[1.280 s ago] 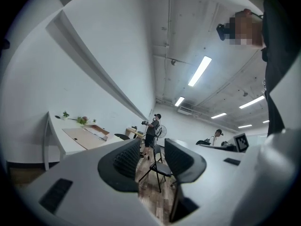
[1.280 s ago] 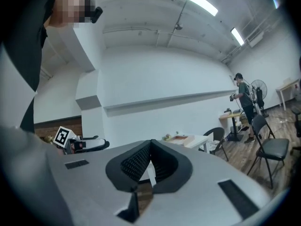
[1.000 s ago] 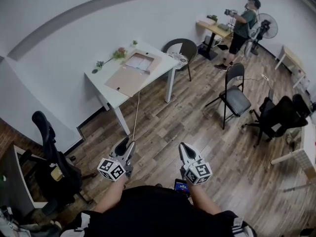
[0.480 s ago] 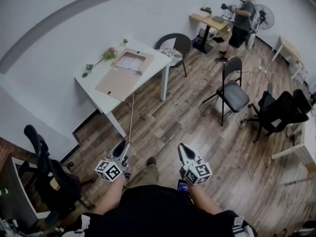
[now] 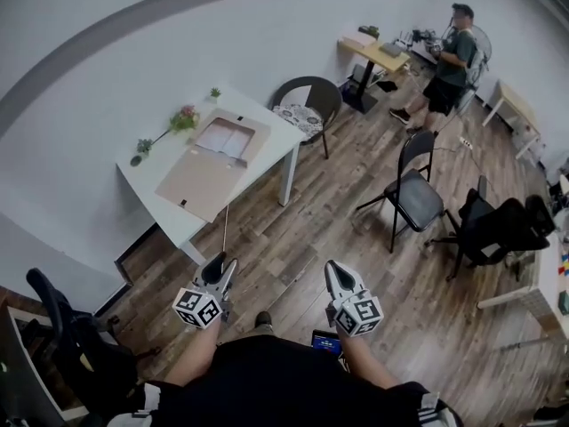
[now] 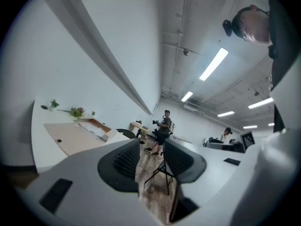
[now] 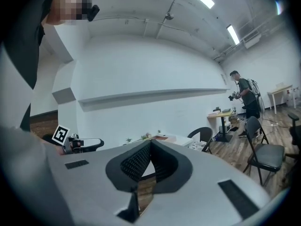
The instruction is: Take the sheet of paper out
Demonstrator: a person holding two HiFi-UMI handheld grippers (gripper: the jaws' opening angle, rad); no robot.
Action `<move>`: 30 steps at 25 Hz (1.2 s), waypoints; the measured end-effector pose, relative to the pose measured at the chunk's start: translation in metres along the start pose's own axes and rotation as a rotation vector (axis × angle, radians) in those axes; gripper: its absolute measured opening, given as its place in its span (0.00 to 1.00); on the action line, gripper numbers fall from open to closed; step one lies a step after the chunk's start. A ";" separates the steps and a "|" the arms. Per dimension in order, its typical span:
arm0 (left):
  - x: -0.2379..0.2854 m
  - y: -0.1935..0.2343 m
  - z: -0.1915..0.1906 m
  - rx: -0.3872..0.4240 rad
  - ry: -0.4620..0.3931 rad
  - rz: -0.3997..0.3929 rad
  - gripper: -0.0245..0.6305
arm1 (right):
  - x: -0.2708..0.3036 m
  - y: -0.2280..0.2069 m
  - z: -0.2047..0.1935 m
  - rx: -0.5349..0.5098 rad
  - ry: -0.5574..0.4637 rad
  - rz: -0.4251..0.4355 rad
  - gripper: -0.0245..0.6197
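Observation:
An open brown cardboard folder (image 5: 203, 169) lies on the white table (image 5: 169, 205) by the wall, with white sheets of paper (image 5: 222, 137) in its far half. The left gripper view shows the same folder (image 6: 70, 136) and paper (image 6: 95, 129) far off at the left. My left gripper (image 5: 222, 263) hangs over the wooden floor, well short of the table, its jaws a narrow gap apart and empty (image 6: 152, 142). My right gripper (image 5: 334, 268) is beside it, jaws closed to a point on nothing (image 7: 150, 142).
Small flowers (image 5: 182, 116) lie at the table's back edge. A round black chair (image 5: 307, 100) stands right of the table, a folding chair (image 5: 413, 194) and an office chair (image 5: 498, 229) farther right. Another person (image 5: 453, 56) stands by a small table (image 5: 378, 53).
The table and folder have slid left and lower in the head view as I walk toward them. Both grippers keep the same pose. The other person has shifted position.

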State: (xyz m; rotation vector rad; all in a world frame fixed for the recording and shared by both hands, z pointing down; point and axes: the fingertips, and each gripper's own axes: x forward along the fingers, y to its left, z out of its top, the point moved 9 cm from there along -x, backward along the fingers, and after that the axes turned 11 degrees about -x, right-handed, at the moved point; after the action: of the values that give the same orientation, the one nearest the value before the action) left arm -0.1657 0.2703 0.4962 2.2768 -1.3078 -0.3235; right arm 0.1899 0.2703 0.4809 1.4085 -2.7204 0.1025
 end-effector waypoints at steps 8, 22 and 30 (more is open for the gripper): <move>0.075 0.027 0.039 0.216 0.045 -0.019 0.28 | 0.071 -0.036 0.015 0.001 -0.006 -0.010 0.06; 0.197 0.090 0.066 0.212 0.048 0.101 0.28 | 0.209 -0.145 0.001 0.052 -0.019 0.072 0.06; 0.283 0.115 0.096 0.106 -0.030 0.263 0.28 | 0.312 -0.245 0.019 0.044 -0.001 0.245 0.06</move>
State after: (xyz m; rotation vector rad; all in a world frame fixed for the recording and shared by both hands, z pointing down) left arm -0.1476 -0.0490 0.4847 2.1559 -1.6524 -0.2015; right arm 0.2095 -0.1259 0.4988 1.0771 -2.8960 0.1766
